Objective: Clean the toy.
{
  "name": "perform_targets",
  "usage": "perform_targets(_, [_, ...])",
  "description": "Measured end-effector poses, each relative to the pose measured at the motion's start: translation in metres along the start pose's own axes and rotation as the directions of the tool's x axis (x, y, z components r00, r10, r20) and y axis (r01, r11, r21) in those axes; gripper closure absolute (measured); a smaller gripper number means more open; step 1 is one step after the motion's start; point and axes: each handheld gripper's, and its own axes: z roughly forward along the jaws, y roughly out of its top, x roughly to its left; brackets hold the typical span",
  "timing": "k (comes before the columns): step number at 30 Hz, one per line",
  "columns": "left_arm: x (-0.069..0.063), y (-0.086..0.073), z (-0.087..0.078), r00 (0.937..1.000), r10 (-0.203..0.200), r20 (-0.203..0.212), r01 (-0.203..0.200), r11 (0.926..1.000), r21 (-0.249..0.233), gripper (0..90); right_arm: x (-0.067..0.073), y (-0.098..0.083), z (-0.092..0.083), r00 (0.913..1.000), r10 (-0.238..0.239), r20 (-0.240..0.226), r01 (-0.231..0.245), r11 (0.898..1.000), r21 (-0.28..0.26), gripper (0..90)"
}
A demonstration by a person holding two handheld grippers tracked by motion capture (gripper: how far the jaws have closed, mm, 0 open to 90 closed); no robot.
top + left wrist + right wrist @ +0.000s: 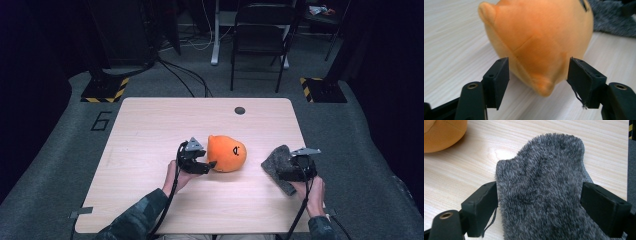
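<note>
Plush toy, orange and rounded with a stitched black face mark (227,153), lying near the middle of the pale wooden surface (150,130) and serving as landmark. The left gripper (206,165) lies just to the toy's left, its jaws standing apart on either side of the toy's near end; in the left gripper view a gap shows between each black pad and the orange fabric (536,45), so the toy rests free on the surface rather than being gripped, probably just let go or about to be taken. The left hand (176,176) holds this gripper low and nearly level, aimed rightward into the toy. The fuzzy grey knitted cloth, apparently a sock (279,161), lies well to the toy's right, near the surface's right edge. The right gripper (295,172) sits over it; the right gripper view shows the jaws pressed against both flanks of the grey pile (541,190), apparently pinning it for a lift. The right hand (315,192) reaches in from below, the gripper pointing away from the person.
</note>
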Motion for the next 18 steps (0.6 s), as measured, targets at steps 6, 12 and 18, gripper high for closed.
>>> perform_targets(6, [-0.001, -0.007, 0.004, 0.9996, 0.025, -0.01, -0.024, 0.999, 0.038, 37.9, -0.003, 0.0, 0.009, 1.0, 0.008, -0.003, -0.008, 1.0, 0.012, 12.0])
perform_targets(12, [-0.002, -0.014, 0.009, 0.9989, 0.042, 0.019, -0.043, 0.9975, 0.056, 51.0, -0.006, 0.002, 0.02, 0.9997, 0.016, 0.02, -0.016, 0.999, 0.04, 10.2])
perform_targets(18, [-0.002, -0.015, 0.011, 0.9985, 0.05, 0.024, -0.051, 0.9983, 0.03, 59.1, -0.01, 0.002, 0.035, 0.9995, 0.021, 0.024, -0.023, 0.995, 0.101, 7.9])
